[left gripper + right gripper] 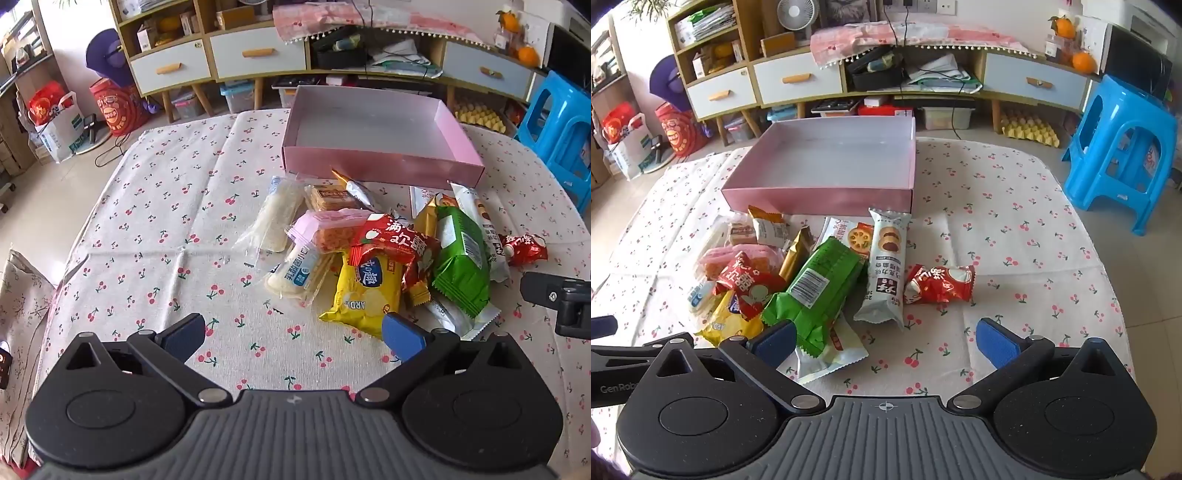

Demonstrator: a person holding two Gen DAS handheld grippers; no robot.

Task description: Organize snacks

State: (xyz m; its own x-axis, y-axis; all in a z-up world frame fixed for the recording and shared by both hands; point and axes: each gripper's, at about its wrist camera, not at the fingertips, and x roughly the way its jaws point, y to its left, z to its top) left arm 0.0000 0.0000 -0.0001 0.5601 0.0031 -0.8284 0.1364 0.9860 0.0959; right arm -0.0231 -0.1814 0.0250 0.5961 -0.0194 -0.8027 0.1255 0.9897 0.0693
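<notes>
Snacks (pixel 384 258) lie heaped on the table (pixel 166 221) before the pink box (pixel 380 168); lower packets are mostly hidden. Left gripper (pixel 293 334) and right gripper (pixel 886 338) hold their fingers apart, gripping nothing.

A long wooden sideboard (pixel 849 81) with white and pale blue drawers and open shelves is set along the far wall. A pink cloth (pixel 905 35) is draped over its top, where oranges (pixel 1084 61) and a small fan (pixel 792 16) are placed. A blue plastic stool (pixel 1123 155) is seen on the pale tiled floor (pixel 44 192) at the right. Red bags (pixel 114 107) are grouped at the left. The room is lit by daylight.
</notes>
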